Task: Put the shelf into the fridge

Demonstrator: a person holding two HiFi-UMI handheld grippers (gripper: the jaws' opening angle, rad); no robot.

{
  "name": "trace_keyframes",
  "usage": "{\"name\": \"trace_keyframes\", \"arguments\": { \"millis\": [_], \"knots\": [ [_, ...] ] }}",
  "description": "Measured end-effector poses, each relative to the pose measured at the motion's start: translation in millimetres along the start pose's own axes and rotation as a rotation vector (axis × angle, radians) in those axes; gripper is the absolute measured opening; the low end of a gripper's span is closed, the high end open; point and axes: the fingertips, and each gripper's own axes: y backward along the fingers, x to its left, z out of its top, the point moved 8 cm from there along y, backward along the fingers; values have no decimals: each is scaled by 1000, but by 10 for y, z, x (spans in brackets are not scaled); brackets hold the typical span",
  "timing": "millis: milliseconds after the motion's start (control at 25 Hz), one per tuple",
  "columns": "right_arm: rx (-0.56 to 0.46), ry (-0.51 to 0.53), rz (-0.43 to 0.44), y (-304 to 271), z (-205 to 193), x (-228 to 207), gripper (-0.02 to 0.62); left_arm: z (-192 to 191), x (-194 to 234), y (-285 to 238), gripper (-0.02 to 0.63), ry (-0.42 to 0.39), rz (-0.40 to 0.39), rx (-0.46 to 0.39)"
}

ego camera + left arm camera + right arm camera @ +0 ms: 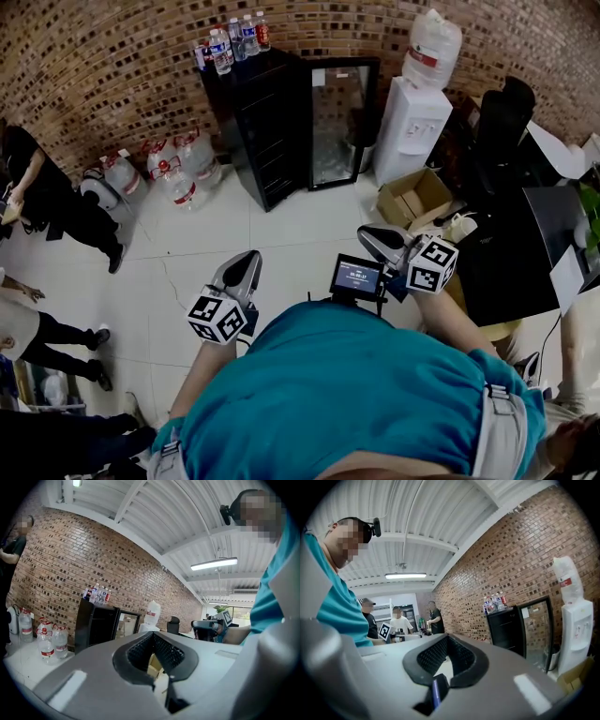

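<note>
The black fridge [267, 122] stands against the brick wall, its glass door [342, 117] swung open to the right. I see no loose shelf in any view. My left gripper [248, 261] and right gripper [367, 236] are held up in front of the person's chest, pointing toward the fridge from well short of it. Both are shut with nothing between the jaws. In the left gripper view the left gripper [152, 637] points at the fridge [96, 625]. In the right gripper view the fridge [504, 630] shows right of the right gripper [447, 639].
Several small bottles [232, 39] stand on the fridge top. A white water dispenser [412, 117] is right of the door, with an open cardboard box [412, 197] in front. Big water jugs [178, 164] sit at the left wall. People [47, 197] stand left; a black desk [525, 244] is right.
</note>
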Motion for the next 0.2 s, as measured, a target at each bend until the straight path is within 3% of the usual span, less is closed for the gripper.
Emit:
{"name": "trace_keyframes", "arguments": {
  "millis": [200],
  "knots": [
    [7, 5, 10, 0, 10, 4, 0, 11, -22, 21, 20, -2, 6, -4]
  ]
}}
